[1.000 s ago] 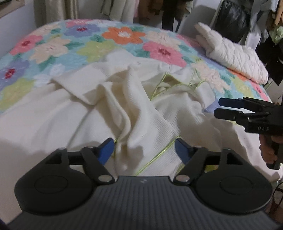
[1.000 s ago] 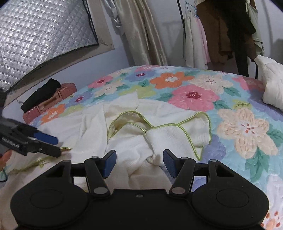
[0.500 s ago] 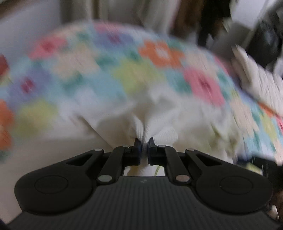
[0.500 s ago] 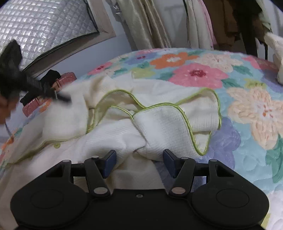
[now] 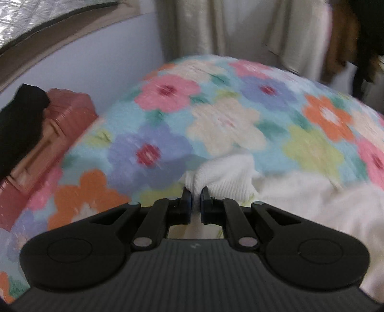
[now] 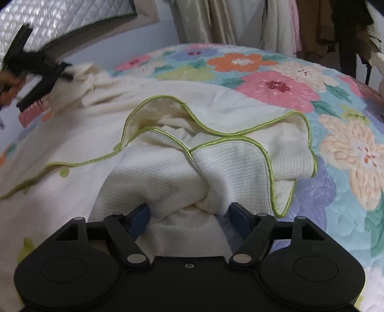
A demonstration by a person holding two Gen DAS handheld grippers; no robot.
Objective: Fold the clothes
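A cream waffle-knit garment (image 6: 168, 172) with lime green trim lies crumpled on the floral bedspread (image 6: 264, 81). My left gripper (image 5: 196, 195) is shut on a bunched end of the cream garment (image 5: 223, 177) and holds it out over the bedspread. It also shows blurred at the far left of the right wrist view (image 6: 43, 72), with the cloth stretched from it. My right gripper (image 6: 189, 213) is open, its blue-padded fingers either side of a twisted fold of the garment near the front.
A pink suitcase (image 5: 43, 144) with a black item (image 5: 16, 124) on top stands left of the bed by the wall. Curtains (image 5: 204, 26) and hanging clothes (image 6: 312, 26) are behind the bed. A quilted silver panel (image 6: 60, 21) is at upper left.
My left gripper closed on the garment and swung left and away, pulling the cloth out toward the suitcase side. My right gripper stayed open and moved closer to the twisted fold.
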